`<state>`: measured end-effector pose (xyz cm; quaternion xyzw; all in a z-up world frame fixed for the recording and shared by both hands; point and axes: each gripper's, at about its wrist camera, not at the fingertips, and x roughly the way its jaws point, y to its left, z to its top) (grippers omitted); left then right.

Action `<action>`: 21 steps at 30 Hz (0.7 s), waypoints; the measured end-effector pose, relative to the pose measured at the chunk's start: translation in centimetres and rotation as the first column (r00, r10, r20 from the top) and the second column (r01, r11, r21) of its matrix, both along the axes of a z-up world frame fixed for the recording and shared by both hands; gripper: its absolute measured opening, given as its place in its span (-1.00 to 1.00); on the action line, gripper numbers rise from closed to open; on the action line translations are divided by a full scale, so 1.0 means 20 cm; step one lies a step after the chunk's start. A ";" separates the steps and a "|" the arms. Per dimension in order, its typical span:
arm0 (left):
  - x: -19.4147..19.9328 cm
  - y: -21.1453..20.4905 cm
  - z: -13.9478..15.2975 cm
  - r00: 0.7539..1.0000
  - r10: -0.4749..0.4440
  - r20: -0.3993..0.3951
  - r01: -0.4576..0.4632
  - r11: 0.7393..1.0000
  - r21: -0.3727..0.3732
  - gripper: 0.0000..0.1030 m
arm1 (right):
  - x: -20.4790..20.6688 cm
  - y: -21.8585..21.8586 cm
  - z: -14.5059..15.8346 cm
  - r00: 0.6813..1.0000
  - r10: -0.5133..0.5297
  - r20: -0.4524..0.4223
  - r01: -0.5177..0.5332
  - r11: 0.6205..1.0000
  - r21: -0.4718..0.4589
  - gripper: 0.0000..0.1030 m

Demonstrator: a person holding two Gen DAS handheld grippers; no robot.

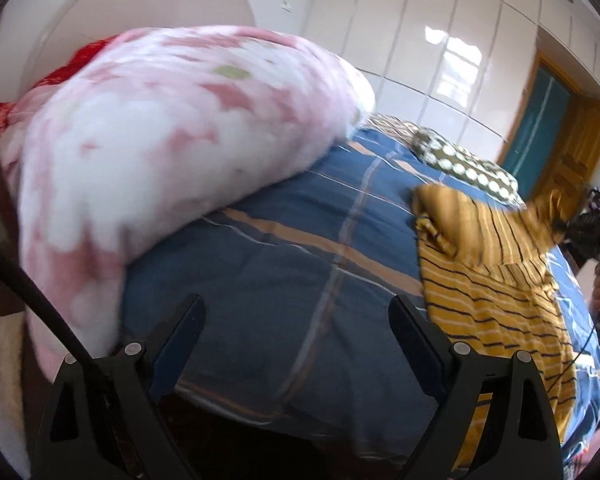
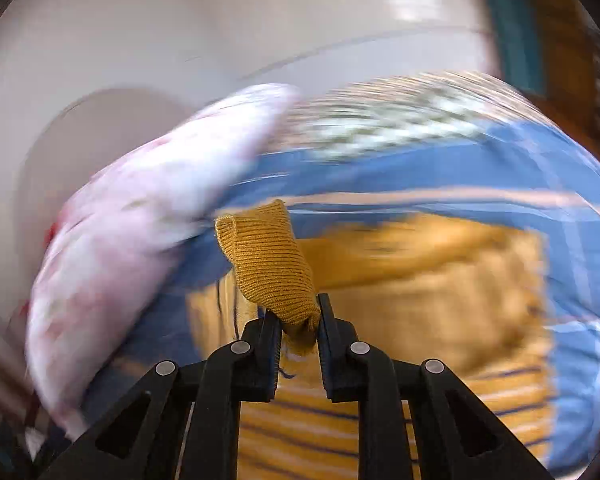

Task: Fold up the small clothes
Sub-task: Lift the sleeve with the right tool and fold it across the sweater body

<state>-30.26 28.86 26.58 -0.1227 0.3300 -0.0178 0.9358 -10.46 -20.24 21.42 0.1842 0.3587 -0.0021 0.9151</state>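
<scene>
Blue plaid bedspread point(image 1: 284, 248) across the middle — pink floral blanket point(image 1: 160, 152) heaped at ten o'clock. Dotted olive pillow point(image 1: 464, 164) at two o'clock. Beyond, white glossy wardrobe panels point(image 1: 440, 32) and a wooden door point(image 1: 580, 140).

You get bright daylight; a window glares off the glossy far wall point(image 1: 452, 64). Your right wrist view smears heavily, only the ribbed cuff point(image 2: 270, 264) near the lens sharp. Fisheye edges bend and darken.

Mustard striped garment point(image 1: 496, 280) lies rumpled, its ribbed cuff point(image 2: 270, 264) lifted.
</scene>
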 end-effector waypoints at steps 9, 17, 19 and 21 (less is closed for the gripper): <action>0.17 -0.38 -0.02 0.975 -0.202 -0.088 0.201 0.979 -0.017 0.78 | -0.18 -0.58 -0.30 0.973 -0.167 -0.160 0.182 0.980 0.083 -0.17; 0.34 -0.60 -0.23 0.916 -0.353 -0.190 0.327 0.932 -0.157 0.76 | -0.77 -0.70 -0.32 0.972 -0.051 -0.228 0.065 0.996 0.054 -0.09; 0.35 -0.66 -0.26 0.901 -0.390 -0.192 0.353 0.914 -0.201 0.76 | -0.93 -0.68 -0.37 0.974 -0.014 -0.227 0.037 0.994 0.099 -0.07; 0.40 -0.70 -0.33 0.883 -0.419 -0.213 0.366 0.897 -0.248 0.75 | -1.03 -0.66 -0.43 0.975 0.028 -0.219 0.006 0.988 0.152 -0.07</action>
